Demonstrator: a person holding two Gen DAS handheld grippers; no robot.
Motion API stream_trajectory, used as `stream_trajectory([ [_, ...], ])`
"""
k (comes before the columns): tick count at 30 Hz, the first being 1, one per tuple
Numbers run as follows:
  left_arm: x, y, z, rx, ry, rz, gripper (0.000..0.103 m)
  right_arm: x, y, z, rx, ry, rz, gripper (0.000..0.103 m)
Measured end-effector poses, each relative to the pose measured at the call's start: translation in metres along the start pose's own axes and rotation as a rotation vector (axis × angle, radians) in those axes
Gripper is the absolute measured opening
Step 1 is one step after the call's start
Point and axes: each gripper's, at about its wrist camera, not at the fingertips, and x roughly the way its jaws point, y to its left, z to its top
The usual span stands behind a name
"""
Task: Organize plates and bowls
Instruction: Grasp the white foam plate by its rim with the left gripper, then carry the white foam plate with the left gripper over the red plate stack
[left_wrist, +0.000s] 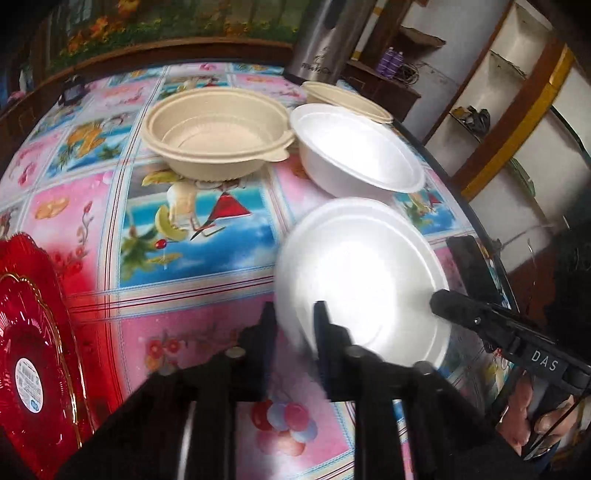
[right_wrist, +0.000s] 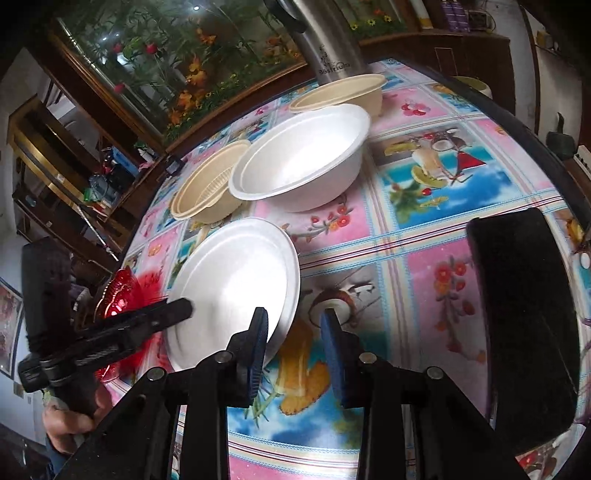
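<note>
A white foam plate (left_wrist: 362, 273) (right_wrist: 236, 280) lies near the table's front edge. My left gripper (left_wrist: 295, 317) is shut on its near left rim, which fills the gap between the pads. From the right wrist view, that gripper's tip rests on the plate's left rim. My right gripper (right_wrist: 295, 328) stands at the plate's right rim. Its jaws are narrow but open: the rim meets only the left pad, and tablecloth shows in the gap. Behind the plate sit a white foam bowl (left_wrist: 354, 151) (right_wrist: 303, 158) and two tan bowls (left_wrist: 218, 133) (left_wrist: 343, 98).
A red glass plate (left_wrist: 33, 350) (right_wrist: 114, 295) lies at the table's left edge. A steel flask (left_wrist: 325, 40) (right_wrist: 332, 40) stands at the back. A black object (right_wrist: 524, 314) sits by the right edge. A hand (right_wrist: 70, 424) holds the left gripper's handle.
</note>
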Motion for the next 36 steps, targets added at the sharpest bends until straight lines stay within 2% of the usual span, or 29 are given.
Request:
stream_trajectory([
  [1,-0.002,-0.005,-0.003,0.020,-0.011,0.020,0.014,-0.001,0.003,-0.001,-0.005,0.000,0.002,0.014],
  [4,-0.014,-0.010,-0.008,0.046,-0.044,0.045,0.014,-0.003,0.011,-0.005,-0.034,-0.007,-0.038,0.014],
  [9,-0.028,-0.004,-0.015,0.056,-0.065,0.069,0.014,-0.006,0.020,-0.009,-0.038,-0.001,-0.004,0.014],
  [19,-0.064,0.022,-0.026,0.001,-0.126,0.081,0.014,-0.014,0.059,-0.011,-0.122,-0.015,0.023,0.014],
  [21,-0.072,0.029,-0.027,-0.010,-0.140,0.085,0.018,-0.012,0.069,-0.010,-0.137,-0.014,0.027,0.014],
  [27,-0.100,0.061,-0.034,-0.067,-0.190,0.116,0.019,-0.002,0.106,-0.006,-0.197,0.005,0.062,0.014],
  [36,-0.136,0.126,-0.056,-0.196,-0.241,0.182,0.019,0.041,0.168,-0.005,-0.295,0.085,0.113,0.014],
])
